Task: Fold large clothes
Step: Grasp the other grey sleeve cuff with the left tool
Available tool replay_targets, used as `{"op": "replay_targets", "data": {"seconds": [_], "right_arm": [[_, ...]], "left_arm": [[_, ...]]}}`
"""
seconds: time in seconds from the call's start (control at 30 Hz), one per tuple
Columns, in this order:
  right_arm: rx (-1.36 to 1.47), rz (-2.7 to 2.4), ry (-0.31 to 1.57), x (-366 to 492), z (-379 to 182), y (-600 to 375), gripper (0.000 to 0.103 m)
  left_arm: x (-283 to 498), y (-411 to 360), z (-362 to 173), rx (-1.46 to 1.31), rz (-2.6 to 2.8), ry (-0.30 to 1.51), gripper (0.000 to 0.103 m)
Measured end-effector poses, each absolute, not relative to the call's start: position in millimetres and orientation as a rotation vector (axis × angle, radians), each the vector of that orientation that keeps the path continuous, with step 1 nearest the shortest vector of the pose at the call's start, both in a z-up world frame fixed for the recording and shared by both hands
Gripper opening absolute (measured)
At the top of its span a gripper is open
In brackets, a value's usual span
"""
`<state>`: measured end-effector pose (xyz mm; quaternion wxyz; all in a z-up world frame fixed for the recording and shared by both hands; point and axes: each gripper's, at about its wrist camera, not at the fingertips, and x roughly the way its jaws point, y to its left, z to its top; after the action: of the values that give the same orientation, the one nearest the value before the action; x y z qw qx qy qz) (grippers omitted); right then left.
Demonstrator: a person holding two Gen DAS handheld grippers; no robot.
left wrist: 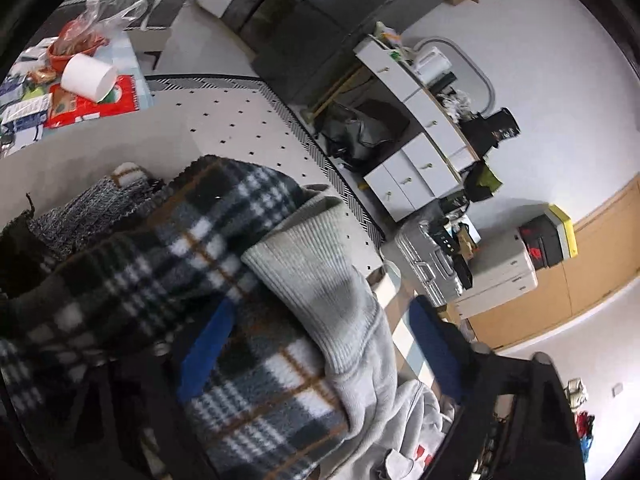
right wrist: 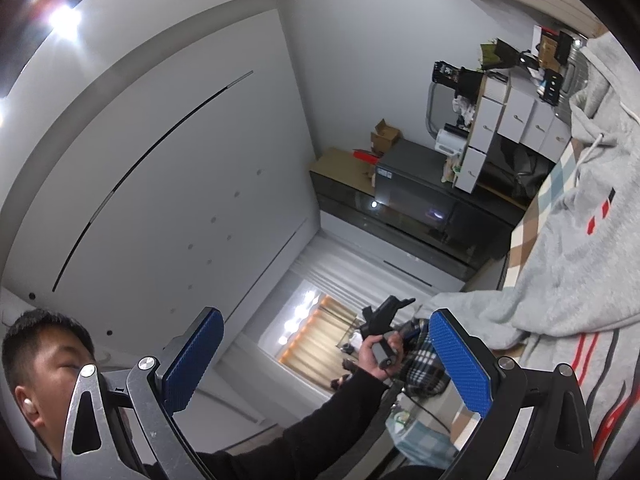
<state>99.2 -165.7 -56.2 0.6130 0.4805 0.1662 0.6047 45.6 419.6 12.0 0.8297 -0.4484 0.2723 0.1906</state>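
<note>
At far left of the left wrist view, a cluttered tabletop (left wrist: 120, 46) is seen w/ a white paper roll (left wrist: 88, 77), a red packet (left wrist: 94, 102) and a clear plastic bag (left wrist: 100, 20) over a red bowl. Below it, a grey knitted garment (left wrist: 88, 210) is bunched beside a plaid fleece garment (left wrist: 160, 248), which is spread over a white dotted sheet (left wrist: 240, 120). Over the plaid's right side a light grey hoodie (left wrist: 316, 272) is draped, ribbed cuff uppermost. The left gripper (left wrist: 320, 344) is held wide, blue pads to either side of the plaid and grey cloth; fabric lies between the jaws, but no pad is seen pressing on it, so nothing is counted as gripped. Further right, a white drawer unit (left wrist: 416, 160), a silver suitcase (left wrist: 424, 260) and a wooden cabinet (left wrist: 580, 272) are seen.

From the right wrist view, a person's head is at lower left. The right gripper (right wrist: 320, 364) is spread wide w/ nothing between its blue pads, aimed up at the ceiling (right wrist: 160, 160). Past it, a hand (right wrist: 376, 356) in a black sleeve is seen on the other gripper's handle, by the plaid. At right, the grey hoodie, w/ red stripes, is laid on a checked cover (right wrist: 540, 216).
</note>
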Motion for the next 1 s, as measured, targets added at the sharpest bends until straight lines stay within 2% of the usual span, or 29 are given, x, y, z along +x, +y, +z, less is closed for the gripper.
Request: {"op": "replay_targets", "data": {"seconds": [0.03, 0.1, 0.27, 0.63, 0.8, 0.93, 0.97, 1.0], "right_arm": [[1.113, 1.394, 0.388, 99.5, -56.7, -166.1, 0.103], [1.122, 1.396, 0.389, 99.3, -56.4, -166.5, 0.103], [1.114, 1.389, 0.381, 97.6, -54.0, -168.3, 0.103], [1.132, 1.37, 0.401, 102.4, -58.3, -167.1, 0.103], [1.127, 1.369, 0.396, 101.1, -58.2, -167.6, 0.103], [1.121, 1.358, 0.401, 100.0, -59.6, -169.0, 0.103], [1.122, 1.356, 0.404, 100.5, -60.2, -169.1, 0.103], [1.123, 1.354, 0.406, 101.8, -60.1, -168.7, 0.103]], "left_arm": [[47.8, 423.8, 10.9, -0.946, 0.392, 0.584, 0.079], [51.8, 424.3, 11.2, -0.915, 0.338, 0.616, 0.064], [54.9, 434.4, 14.6, -0.923, 0.28, 0.624, 0.057], [60.0, 436.2, 24.1, -0.944, 0.127, 0.598, 0.057], [74.4, 439.4, 13.9, -0.818, 0.285, 0.599, 0.057], [71.6, 441.2, 7.5, -0.856, 0.297, 0.567, 0.056], [70.5, 440.5, 8.7, -0.852, 0.308, 0.563, 0.043], [69.9, 440.1, 10.4, -0.831, 0.347, 0.575, 0.015]]}}
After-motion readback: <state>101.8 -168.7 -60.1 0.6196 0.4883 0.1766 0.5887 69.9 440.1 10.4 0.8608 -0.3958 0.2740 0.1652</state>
